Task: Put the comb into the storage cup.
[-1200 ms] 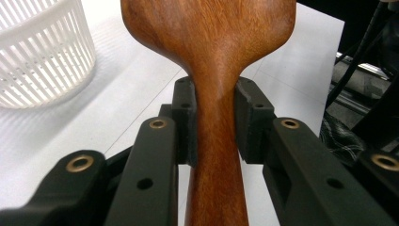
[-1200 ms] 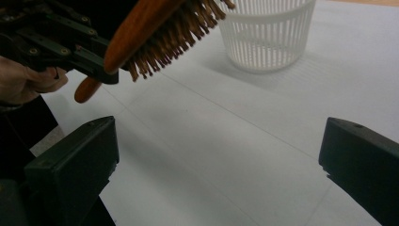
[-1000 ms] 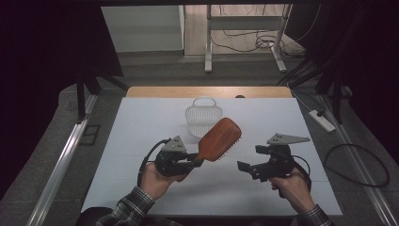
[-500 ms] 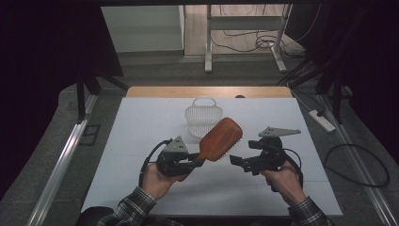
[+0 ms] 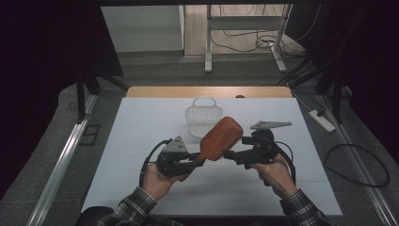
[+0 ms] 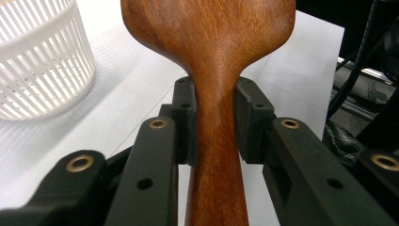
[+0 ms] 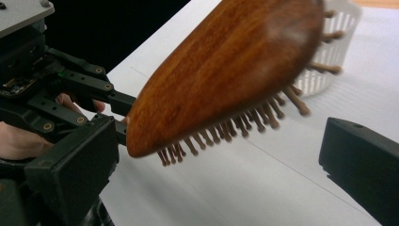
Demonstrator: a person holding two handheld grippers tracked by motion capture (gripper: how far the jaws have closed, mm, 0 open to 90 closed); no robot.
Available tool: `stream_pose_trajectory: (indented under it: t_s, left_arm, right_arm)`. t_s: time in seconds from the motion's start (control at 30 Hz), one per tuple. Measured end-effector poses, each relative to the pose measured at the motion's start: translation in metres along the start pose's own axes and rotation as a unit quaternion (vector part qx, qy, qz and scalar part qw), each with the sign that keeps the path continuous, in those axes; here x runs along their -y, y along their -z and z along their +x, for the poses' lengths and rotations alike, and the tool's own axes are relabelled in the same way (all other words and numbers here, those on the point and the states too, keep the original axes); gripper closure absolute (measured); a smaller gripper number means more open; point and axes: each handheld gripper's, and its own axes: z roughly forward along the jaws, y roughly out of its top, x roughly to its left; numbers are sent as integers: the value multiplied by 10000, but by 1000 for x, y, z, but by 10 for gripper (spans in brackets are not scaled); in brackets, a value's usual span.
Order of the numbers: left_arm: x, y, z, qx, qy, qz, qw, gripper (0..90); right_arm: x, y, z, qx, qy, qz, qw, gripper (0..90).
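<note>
The left gripper [image 5: 196, 161] clamps the neck of a wooden hairbrush [image 6: 214, 70], holding it tilted above the white table [image 5: 141, 141], head up and away from the person. The right gripper [image 5: 231, 155] stands with jaws wide apart just beside the brush head, bristles [image 7: 263, 117] between them, untouched. Both forearms reach in low, in plaid sleeves [image 5: 134, 209]. A white slatted basket [image 5: 202, 117] sits just behind the brush.
</note>
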Motion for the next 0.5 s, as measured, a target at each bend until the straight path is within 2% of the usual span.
stream_pose_trajectory:
  t_s: [0.3, 0.33, 0.5]
  left_arm:
    - [0, 1, 0, -36, -21, -41, 10000, 725]
    - [0, 1, 0, -43, -28, -46, 10000, 726]
    - [0, 1, -1, -46, -20, -85, 10000, 725]
  right_arm:
    - [-9, -11, 0, -26, -21, 52, 10000, 0]
    - [-11, -14, -1, -30, -108, 24, 9999, 0]
    - [-15, -20, -2, -50, -179, 32, 9998, 0]
